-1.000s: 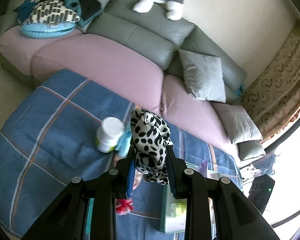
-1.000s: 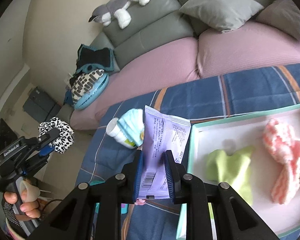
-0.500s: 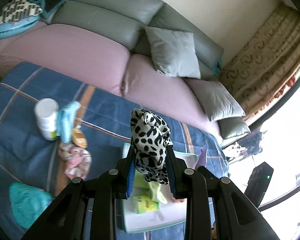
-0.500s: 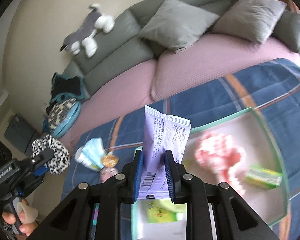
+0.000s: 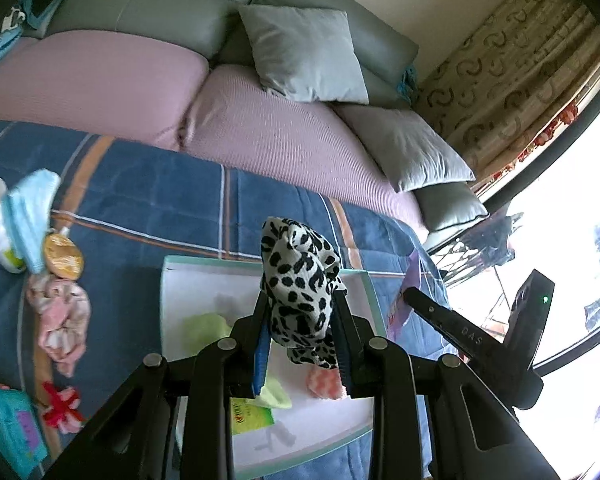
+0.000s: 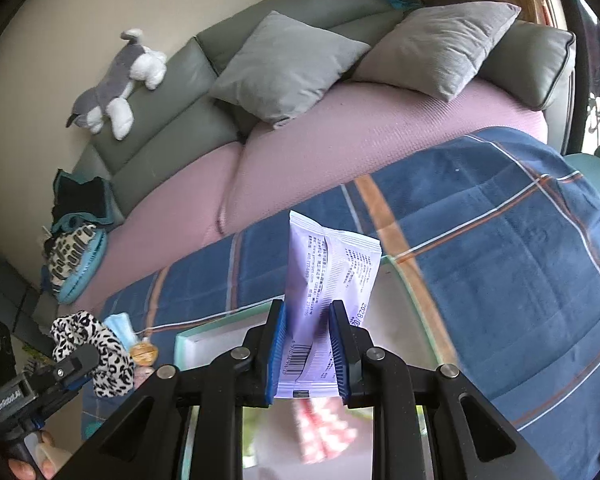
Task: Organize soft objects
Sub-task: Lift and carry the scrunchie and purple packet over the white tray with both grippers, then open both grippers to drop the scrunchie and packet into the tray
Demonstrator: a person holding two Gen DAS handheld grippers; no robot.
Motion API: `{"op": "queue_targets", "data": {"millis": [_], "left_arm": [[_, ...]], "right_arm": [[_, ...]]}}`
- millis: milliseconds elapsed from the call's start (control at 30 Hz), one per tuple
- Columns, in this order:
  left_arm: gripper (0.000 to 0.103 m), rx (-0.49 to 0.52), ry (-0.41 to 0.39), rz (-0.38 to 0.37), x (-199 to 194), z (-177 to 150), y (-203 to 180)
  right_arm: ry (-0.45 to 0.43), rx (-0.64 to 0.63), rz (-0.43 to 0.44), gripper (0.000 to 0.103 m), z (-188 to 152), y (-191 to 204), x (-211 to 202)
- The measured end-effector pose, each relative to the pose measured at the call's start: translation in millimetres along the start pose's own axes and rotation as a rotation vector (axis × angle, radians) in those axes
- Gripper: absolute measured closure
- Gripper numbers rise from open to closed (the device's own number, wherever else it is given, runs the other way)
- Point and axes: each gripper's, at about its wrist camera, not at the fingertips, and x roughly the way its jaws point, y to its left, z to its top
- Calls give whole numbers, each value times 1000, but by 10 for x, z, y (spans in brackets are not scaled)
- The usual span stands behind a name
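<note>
Over the blue plaid blanket (image 5: 140,184) in front of the sofa (image 6: 340,140), both grippers hang above a shallow white tray (image 5: 188,280) with a pale green rim. The left gripper (image 5: 300,344) has its fingers closed on a leopard-print scrunchie (image 5: 300,280), which stands bunched up between the pads; the right gripper (image 6: 308,348) pinches a lilac sachet (image 6: 332,264) by its lower end, the rest sticking up past the fingertips. The tray already holds a lime-green cloth (image 5: 204,328), a pink-and-white knitted piece (image 5: 324,384) and a small green packet (image 5: 252,418). On the blanket beside it lie a pink scrunchie (image 5: 60,320), a folded face mask (image 5: 32,208) and a red bow (image 5: 62,398). The step in hand looks like delivery of both items to the tray. Next, each gripper would need to come lower over a bare patch of the tray and open its fingers, without knocking the other.
</note>
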Motion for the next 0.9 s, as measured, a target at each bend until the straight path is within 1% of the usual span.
{"op": "queue_targets", "data": {"millis": [200, 367, 467, 733, 900], "left_arm": [[74, 3, 51, -12, 332, -62, -22], [74, 4, 91, -6, 596, -103, -6], [74, -12, 100, 1, 710, -141, 50], [74, -90, 112, 49, 979, -268, 266], [74, -105, 125, 68, 1034, -343, 316]], "right_arm": [[67, -5, -27, 80, -1, -171, 258], [122, -5, -41, 80, -92, -255, 469], [144, -9, -44, 80, -162, -253, 540], [169, -30, -78, 80, -319, -185, 643], [168, -51, -102, 78, -357, -117, 641]]}}
